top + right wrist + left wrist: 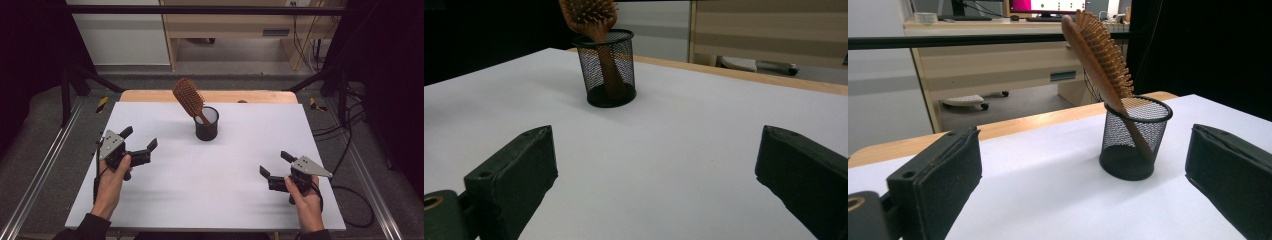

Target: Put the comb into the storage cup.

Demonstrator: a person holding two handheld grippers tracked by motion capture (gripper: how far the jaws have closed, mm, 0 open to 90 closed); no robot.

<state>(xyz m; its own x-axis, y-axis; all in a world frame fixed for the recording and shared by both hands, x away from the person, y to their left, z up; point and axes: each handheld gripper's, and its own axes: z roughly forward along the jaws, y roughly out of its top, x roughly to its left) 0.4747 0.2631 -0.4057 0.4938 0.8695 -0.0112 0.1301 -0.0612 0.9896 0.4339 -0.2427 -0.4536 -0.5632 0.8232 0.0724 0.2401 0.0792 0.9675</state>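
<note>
My left gripper [139, 138] rests low over the white table [165, 200] on the left side, held in my left hand [112, 177]. Its jaws stand wide apart and hold nothing. In the left gripper view the two black jaws frame bare table surface, with the cup between them farther off.

My right gripper [272, 164] sits over the right side of the table, held in my right hand [306, 197]. Its jaws are also spread wide and empty. In the right gripper view the jaws frame bare white surface.

The black mesh cup [206, 124] stands upright near the far middle of the table, well apart from both grippers. It appears in the left gripper view [1135, 137] ahead and to the right of centre, and in the right gripper view [608, 67] ahead and to the left.

The wooden hairbrush [190, 98] stands in the cup, handle down. Its head projects above the rim and tilts toward the far left in the high view. In the left gripper view the hairbrush [1100, 52] leans against the cup rim, bristles facing right.

Neither gripper touches the cup or the hairbrush.
</note>
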